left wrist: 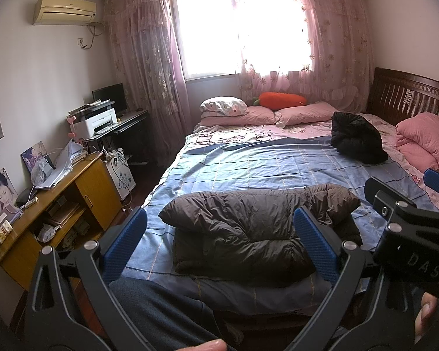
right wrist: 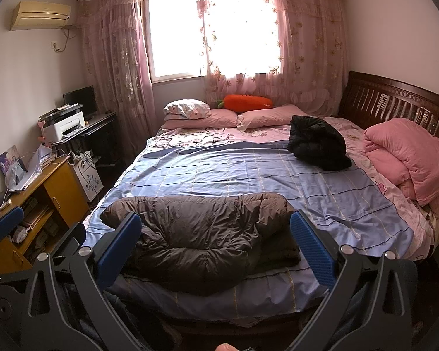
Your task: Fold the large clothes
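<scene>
A brown puffer jacket (left wrist: 248, 228) lies folded in a bundle near the front edge of the bed, on a blue checked sheet (left wrist: 248, 166); it also shows in the right wrist view (right wrist: 196, 239). A black jacket (left wrist: 357, 137) lies crumpled farther back on the right, also in the right wrist view (right wrist: 319, 143). My left gripper (left wrist: 219, 242) is open and empty, held above and in front of the brown jacket. My right gripper (right wrist: 216, 245) is open and empty, beside the left one; its body (left wrist: 409, 222) shows at the right of the left wrist view.
A folded pink quilt (right wrist: 406, 158) lies at the right by the wooden headboard (right wrist: 395, 102). Pillows and an orange carrot cushion (right wrist: 248, 102) sit at the far end under the window. A yellow cabinet (left wrist: 58, 201) with clutter and a desk with a printer (left wrist: 93, 122) stand on the left.
</scene>
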